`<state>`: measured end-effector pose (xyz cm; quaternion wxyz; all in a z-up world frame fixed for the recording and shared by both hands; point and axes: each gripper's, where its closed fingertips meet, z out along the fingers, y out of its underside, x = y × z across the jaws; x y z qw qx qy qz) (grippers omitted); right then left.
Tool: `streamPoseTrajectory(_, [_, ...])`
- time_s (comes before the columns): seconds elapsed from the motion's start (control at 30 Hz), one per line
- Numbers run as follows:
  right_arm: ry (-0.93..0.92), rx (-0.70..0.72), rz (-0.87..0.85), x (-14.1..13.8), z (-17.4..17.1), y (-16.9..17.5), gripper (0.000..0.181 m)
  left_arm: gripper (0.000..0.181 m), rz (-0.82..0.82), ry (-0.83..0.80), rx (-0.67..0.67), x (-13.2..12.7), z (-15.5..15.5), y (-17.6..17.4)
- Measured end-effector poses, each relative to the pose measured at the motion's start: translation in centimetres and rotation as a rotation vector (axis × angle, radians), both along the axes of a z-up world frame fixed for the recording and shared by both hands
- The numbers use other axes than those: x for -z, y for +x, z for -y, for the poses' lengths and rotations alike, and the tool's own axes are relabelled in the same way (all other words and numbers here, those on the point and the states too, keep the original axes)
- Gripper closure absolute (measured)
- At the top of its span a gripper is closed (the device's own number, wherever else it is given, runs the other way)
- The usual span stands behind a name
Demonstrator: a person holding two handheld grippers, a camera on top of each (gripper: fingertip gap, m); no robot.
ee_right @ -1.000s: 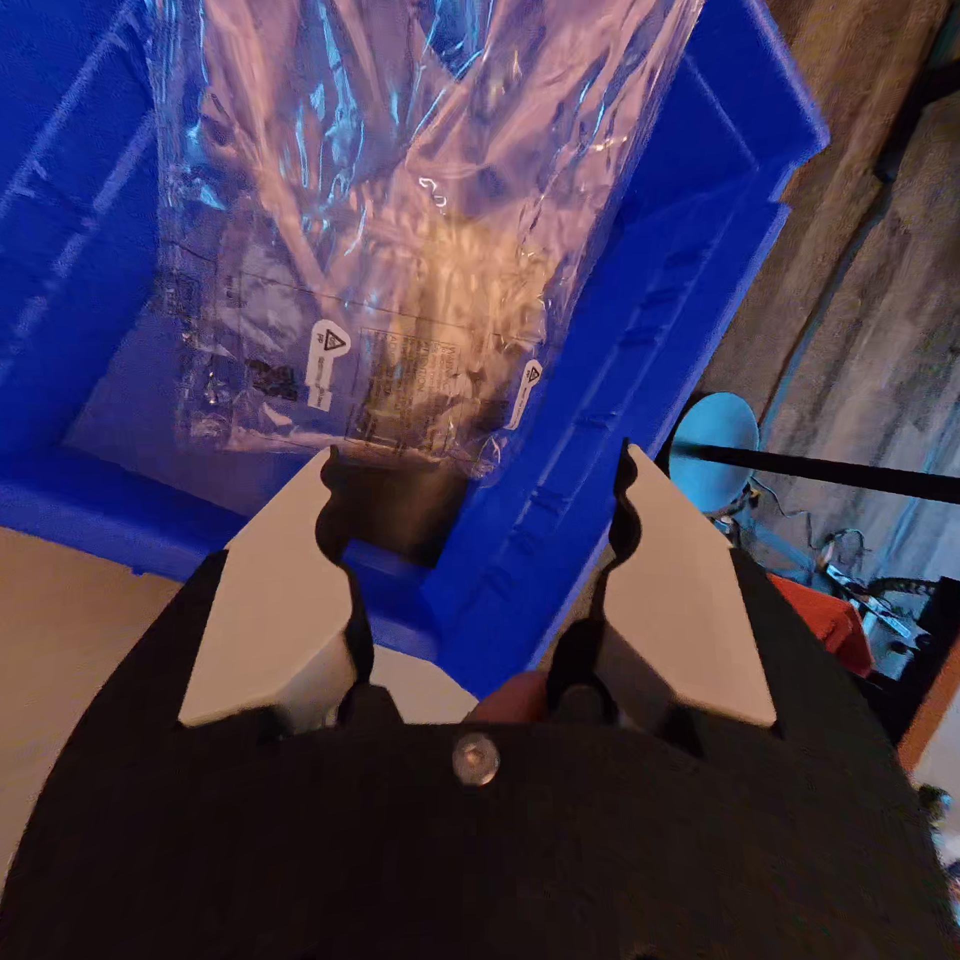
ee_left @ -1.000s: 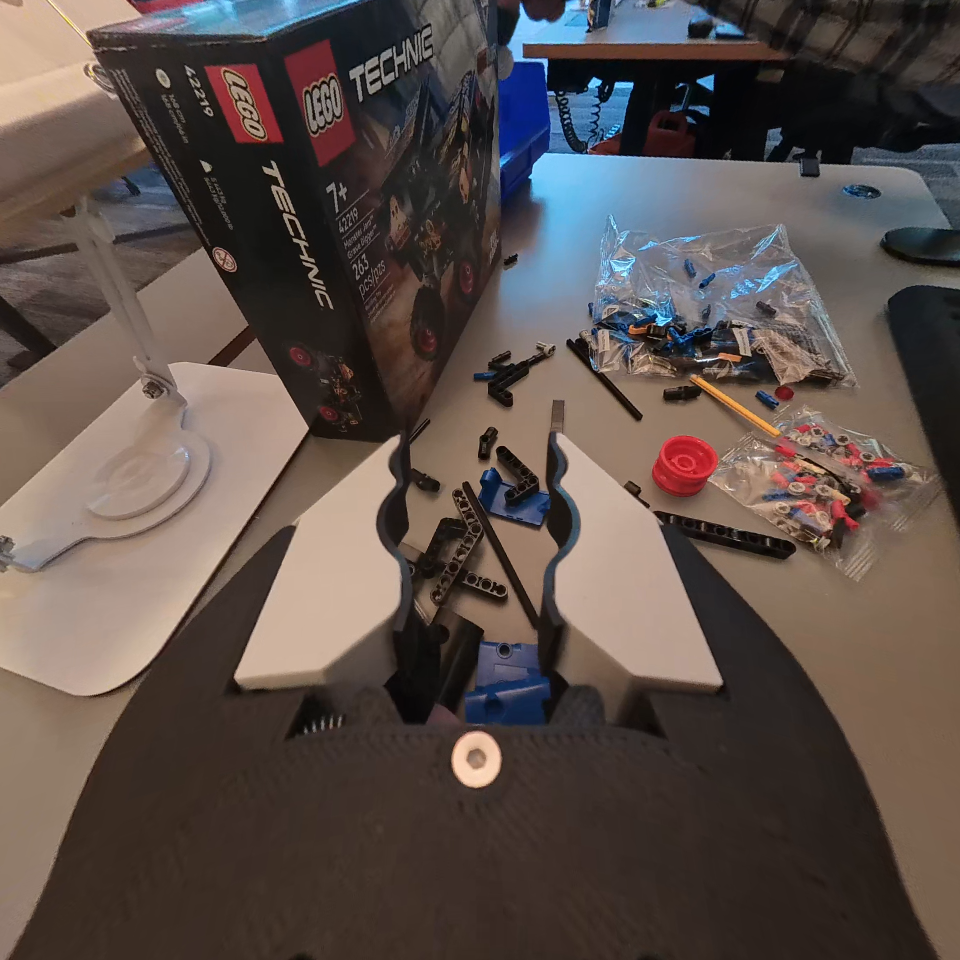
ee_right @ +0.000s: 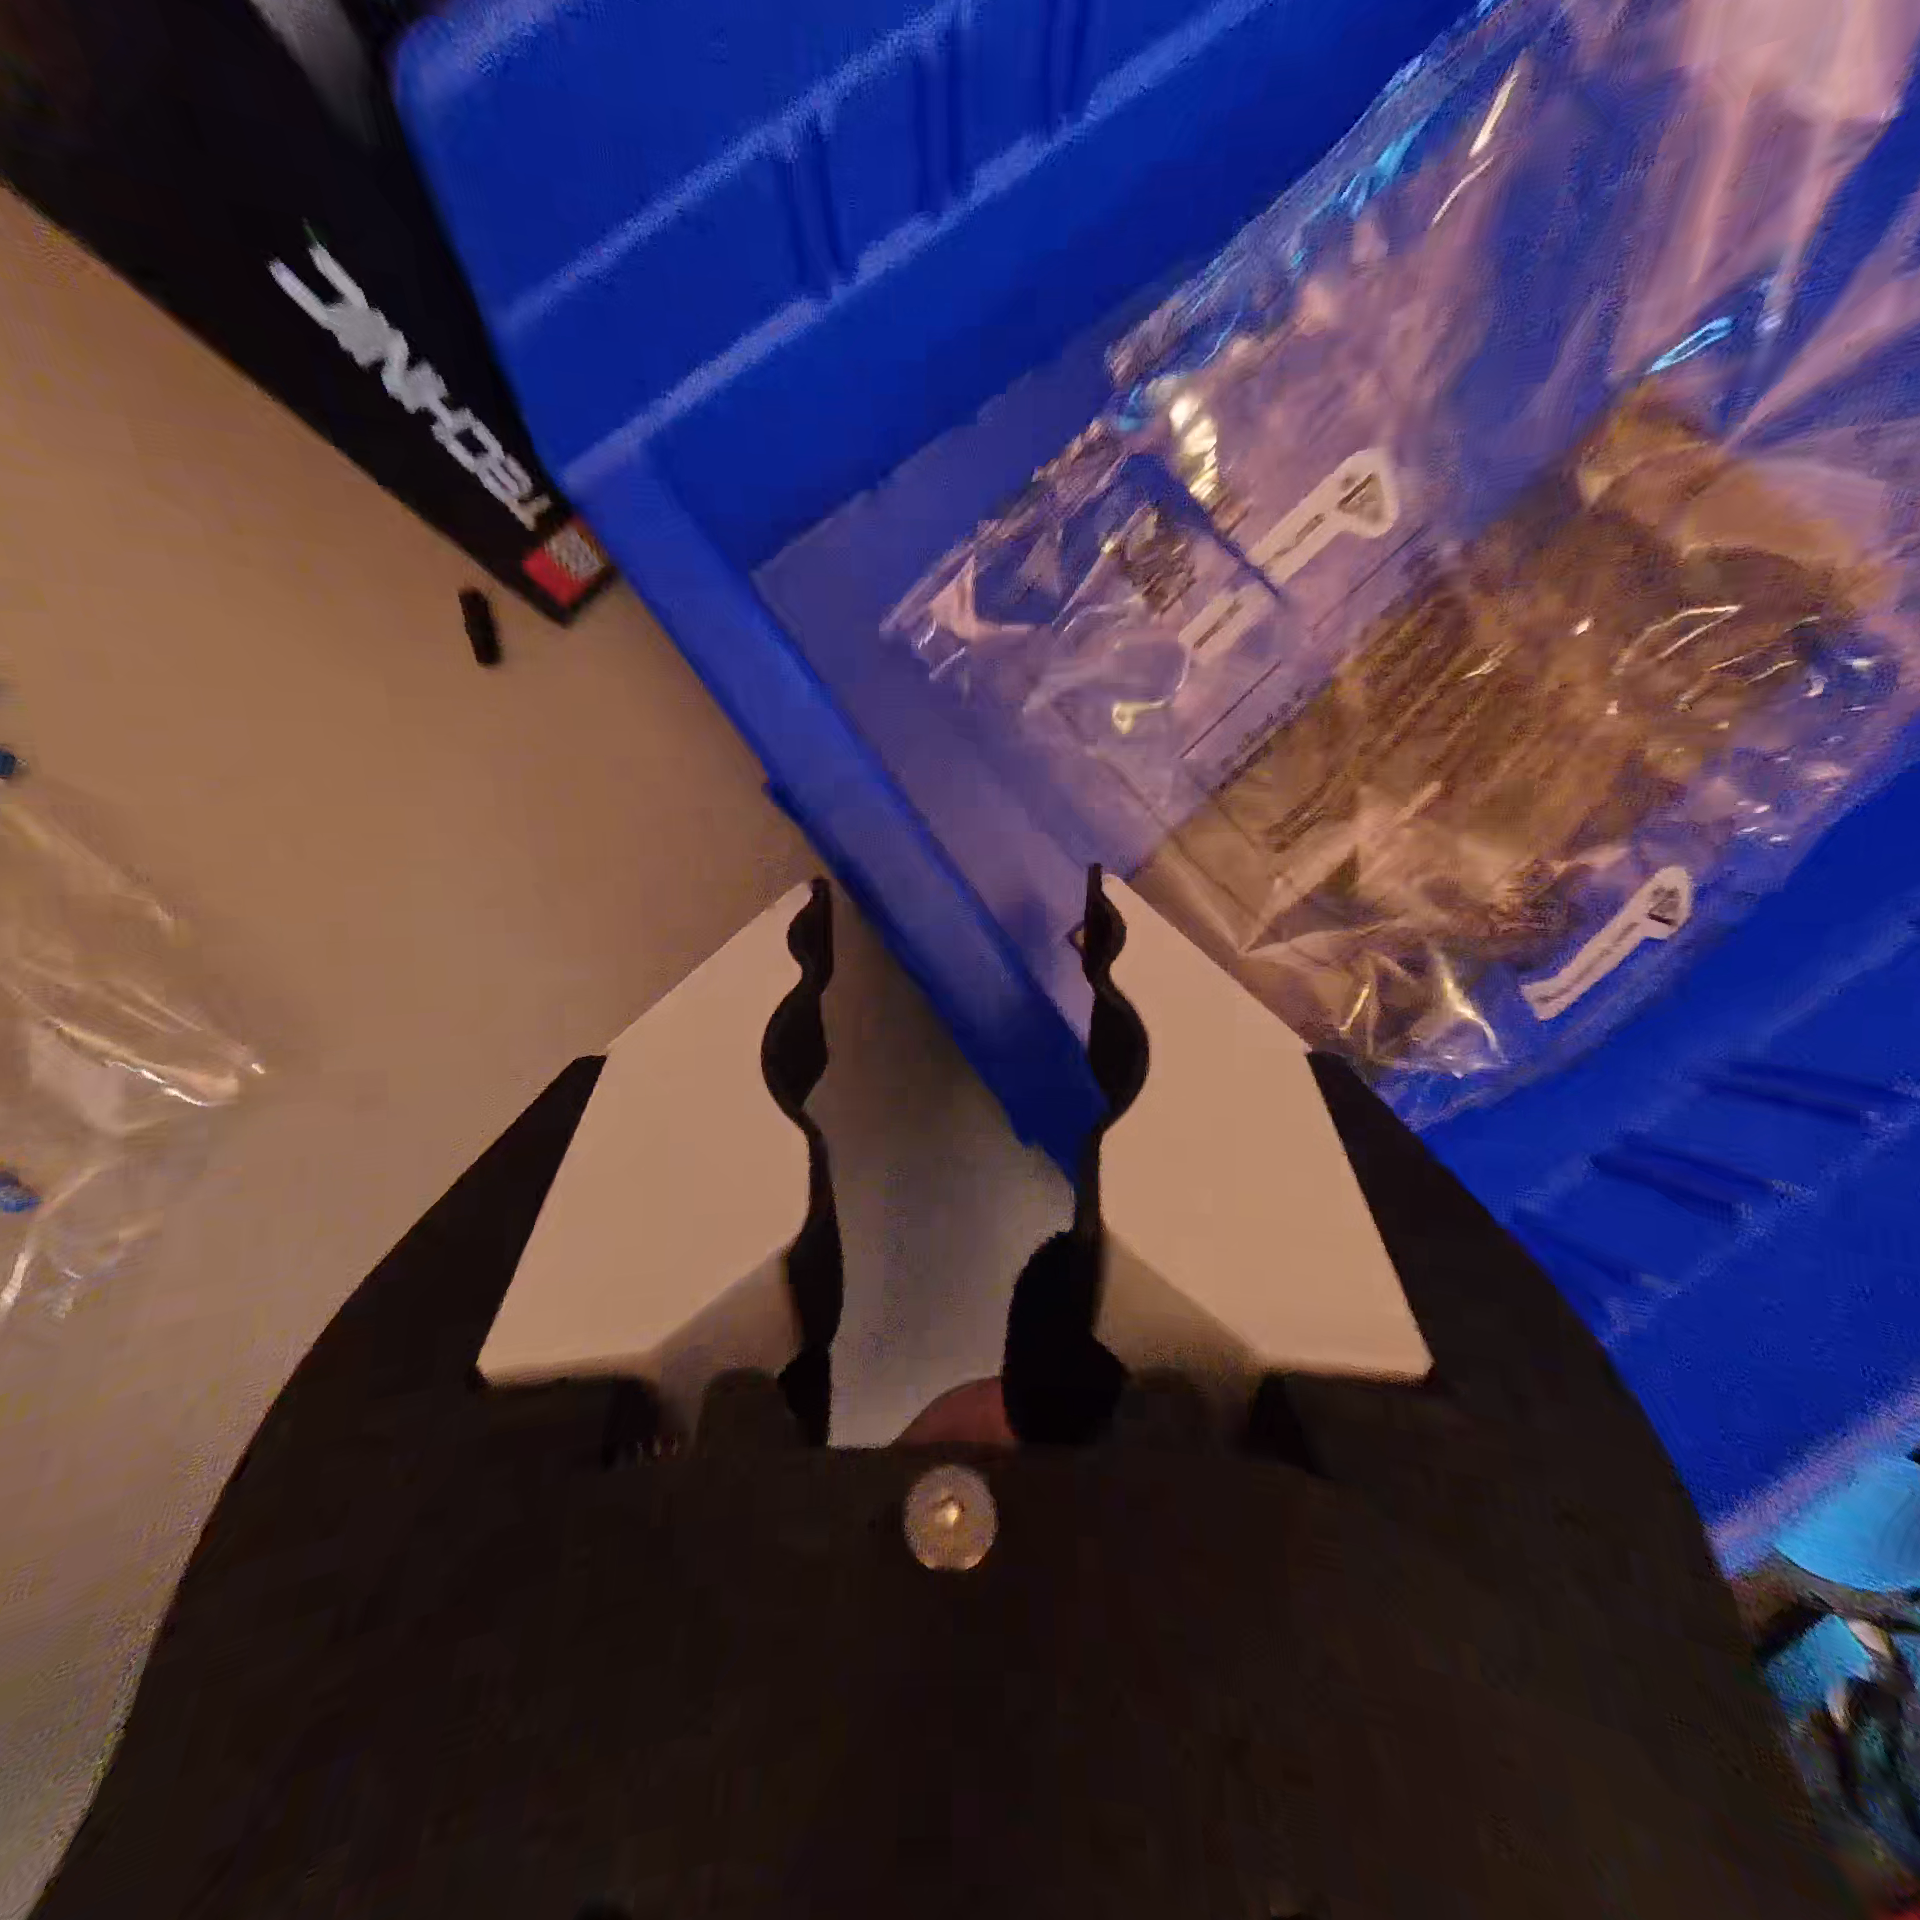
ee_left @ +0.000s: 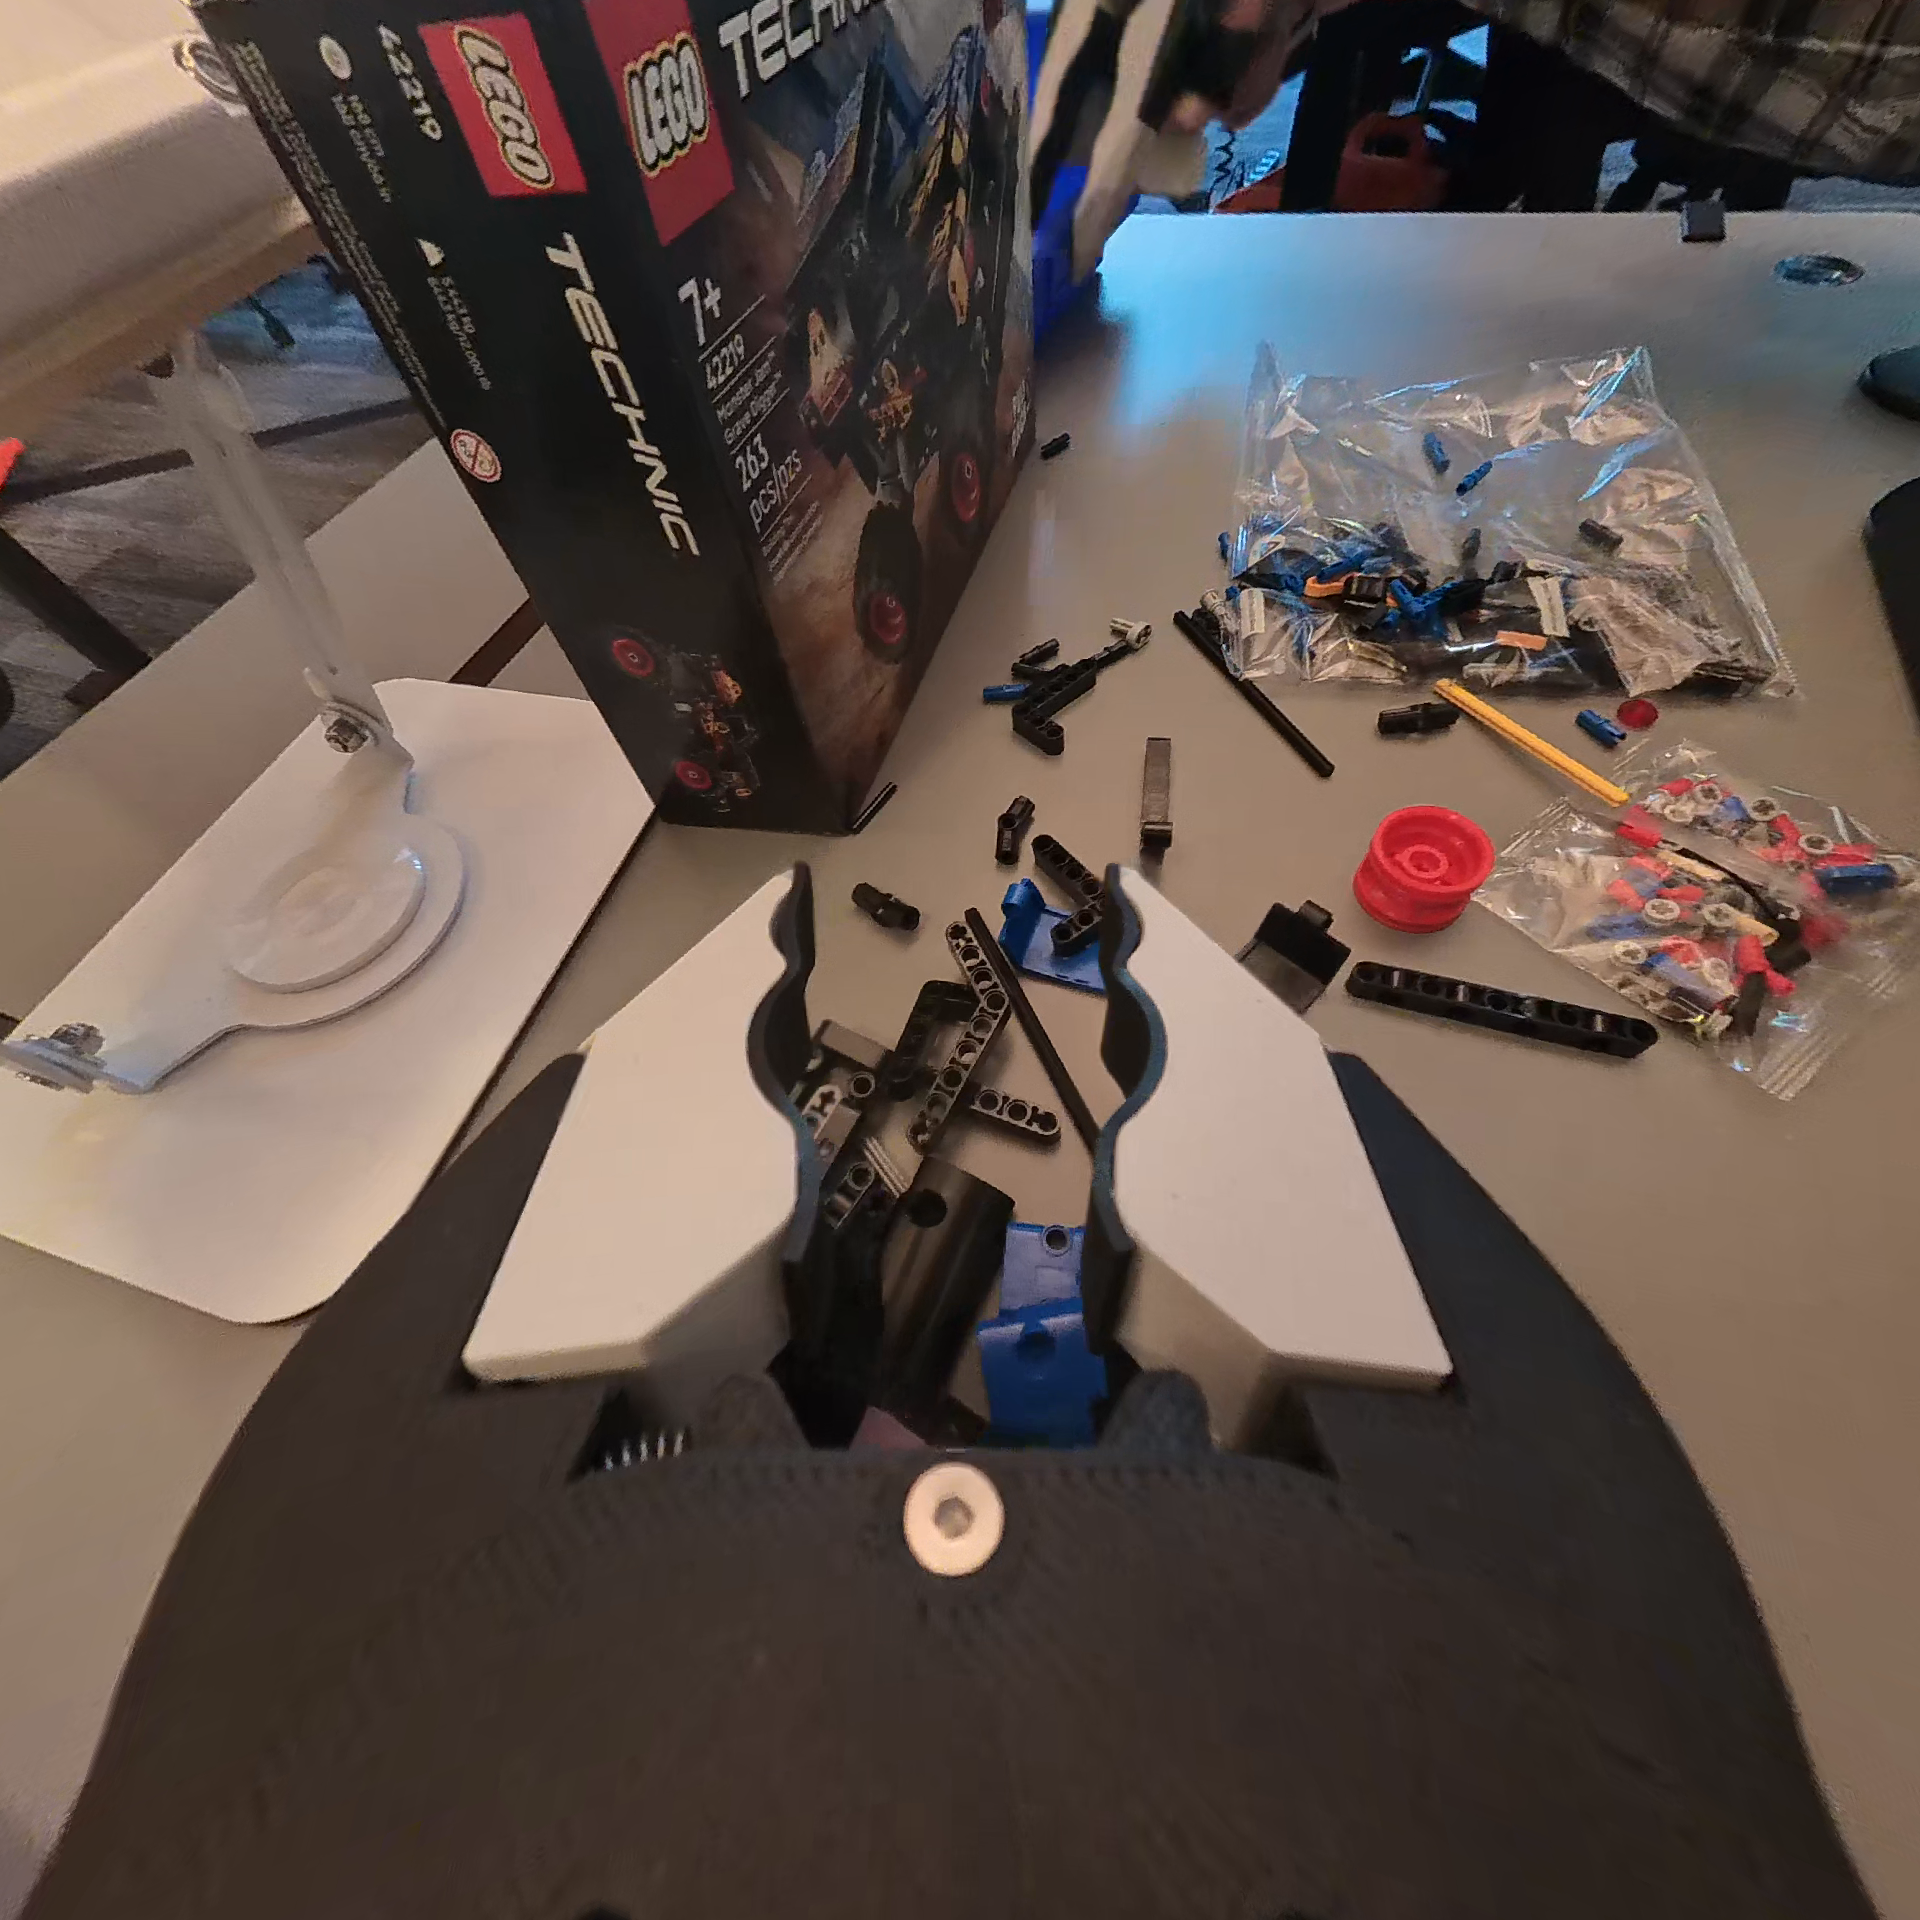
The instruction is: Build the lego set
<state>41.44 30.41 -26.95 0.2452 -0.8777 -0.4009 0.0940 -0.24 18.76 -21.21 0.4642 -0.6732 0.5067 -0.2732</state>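
Observation:
My left gripper (ee_left: 956, 894) is open and hovers low over a pile of loose black beams (ee_left: 966, 1049) and blue panel pieces (ee_left: 1039, 1340) on the grey table (ee_left: 1558, 1299). These parts show between its jaws; none is clearly gripped. The black set box (ee_left: 727, 416) stands upright behind the pile. A red wheel hub (ee_left: 1423, 868) and a long black beam (ee_left: 1496, 1008) lie to the right. My right gripper (ee_right: 956, 904) is open and empty, above the table edge beside a blue bin (ee_right: 831, 260) that holds an empty clear bag (ee_right: 1507, 675).
Two clear bags of parts lie at the right, a large one (ee_left: 1475, 540) and a small one (ee_left: 1714, 914). A white stand on a white board (ee_left: 260, 1039) is at the left. A dark pad (ee_left: 1896, 582) is at the far right edge. A person in plaid (ee_left: 1714, 83) is behind the table. The tips of one gripper are about 45 centimeters away from the tips of the other. The red wheel hub (ee_left: 1423, 868) lies around 12 centimeters away from my left fingertips.
My right gripper has pulled back and turned from over the bin toward the table edge, its jaws now closer together. My left gripper has drawn back slightly from the pile.

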Motion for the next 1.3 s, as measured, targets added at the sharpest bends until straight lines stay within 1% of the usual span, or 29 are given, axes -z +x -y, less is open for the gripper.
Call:
streamPoseTrajectory(0.03, [0.005, -0.016, 0.042, 0.6, 0.2, 0.2, 0.146, 0.128, -0.003, 0.0, -0.004, 0.0, -0.1, -0.2])
streamPoseTrajectory(0.07, [0.028, -0.028, 0.053, 0.5, 0.1, 0.2, 0.146, 0.128, -0.002, -0.001, -0.008, 0.0, -0.1, -0.3])
streamPoseTrajectory(0.13, [0.018, -0.037, 0.068, 0.6, 0.2, 0.3, 0.147, 0.129, -0.002, -0.001, -0.017, -0.1, -0.2, -0.6])
streamPoseTrajectory(0.37, [-0.086, -0.1, 0.217, 0.8, 1.4, 1.9, 0.151, 0.129, -0.065, -0.004, -0.018, 0.8, -0.4, -1.5])
streamPoseTrajectory(0.43, [-0.09, -0.089, 0.264, 0.7, 1.5, 2.3, 0.151, 0.13, -0.106, 0.001, -0.018, 1.3, -0.3, -1.8])
streamPoseTrajectory(0.5, [-0.057, -0.049, 0.298, -0.2, 1.5, 2.7, 0.148, 0.131, -0.14, 0.002, -0.021, 1.6, -0.3, -2.2])
streamPoseTrajectory(0.6, [0.01, 0.059, 0.35, -3.2, 2.0, 3.7, 0.135, 0.131, -0.147, 0.008, -0.026, 1.4, -0.3, -2.6])
streamPoseTrajectory(0.67, [0.077, 0.136, 0.393, -6.4, 3.0, 4.3, 0.135, 0.132, -0.153, 0.012, -0.032, 1.2, -0.4, -2.8])
streamPoseTrajectory(0.7, [0.15, 0.168, 0.386, -8.6, 3.5, 4.0, 0.138, 0.132, -0.155, 0.014, -0.029, 1.1, -0.3, -2.9])
streamPoseTrajectory(0.73, [0.246, 0.182, 0.342, -11.2, 4.2, 2.8, 0.144, 0.132, -0.154, 0.017, -0.025, 1.0, -0.2, -2.9])
streamPoseTrajectory(0.77, [0.347, 0.153, 0.267, -13.9, 5.3, 0.6, 0.153, 0.132, -0.155, 0.019, -0.019, 0.9, 0.0, -2.9])
streamPoseTrajectory(0.8, [0.439, 0.09, 0.191, -16.3, 6.8, -2.5, 0.161, 0.132, -0.159, 0.023, -0.015, 0.9, 0.1, -2.9])
streamPoseTrajectory(0.83, [0.493, 0.013, 0.135, -17.9, 8.6, -5.9, 0.168, 0.132, -0.161, 0.027, -0.011, 0.8, 0.2, -2.9])
streamPoseTrajectory(0.87, [0.514, -0.062, 0.107, -18.5, 10.4, -9.0, 0.172, 0.132, -0.158, 0.027, -0.007, 0.8, 0.3, -2.8])
streamPoseTrajectory(0.9, [0.523, -0.135, 0.089, -18.4, 11.9, -12.3, 0.173, 0.132, -0.155, 0.026, -0.002, 0.8, 0.3, -2.7])
streamPoseTrajectory(0.93, [0.516, -0.211, 0.067, -17.7, 13.0, -15.6, 0.172, 0.133, -0.151, 0.026, 0.0, 0.8, 0.4, -2.5])
streamPoseTrajectory(0.97, [0.495, -0.277, 0.048, -16.4, 13.8, -18.9, 0.169, 0.133, -0.147, 0.03, 0.001, 0.7, 0.4, -2.4])
streamPoseTrajectory(1.03, [0.452, -0.352, 0.065, -12.9, 14.0, -23.6, 0.16, 0.133, -0.141, 0.036, 0.007, 0.7, 0.6, -2.0])
streamPoseTrajectory(1.1, [0.369, -0.453, 0.063, -8.7, 14.5, -27.7, 0.159, 0.133, -0.135, 0.038, 0.013, 0.8, 0.8, -1.8])
streamPoseTrajectory(1.17, [0.314, -0.507, 0.036, -5.2, 14.4, -30.7, 0.158, 0.134, -0.133, 0.04, 0.018, 0.9, 1.0, -1.7])
streamPoseTrajectory(1.2, [0.266, -0.524, 0.029, -3.5, 14.4, -31.5, 0.157, 0.134, -0.135, 0.044, 0.017, 0.9, 0.9, -1.7])
streamPoseTrajectory(1.27, [0.2, -0.52, 0.045, -0.5, 13.8, -32.0, 0.153, 0.134, -0.125, 0.052, 0.014, 0.6, 0.9, -1.7])
streamPoseTrajectory(1.3, [0.14, -0.531, 0.02, 0.7, 14.1, -32.4, 0.153, 0.134, -0.112, 0.053, 0.014, 0.4, 0.9, -1.7])
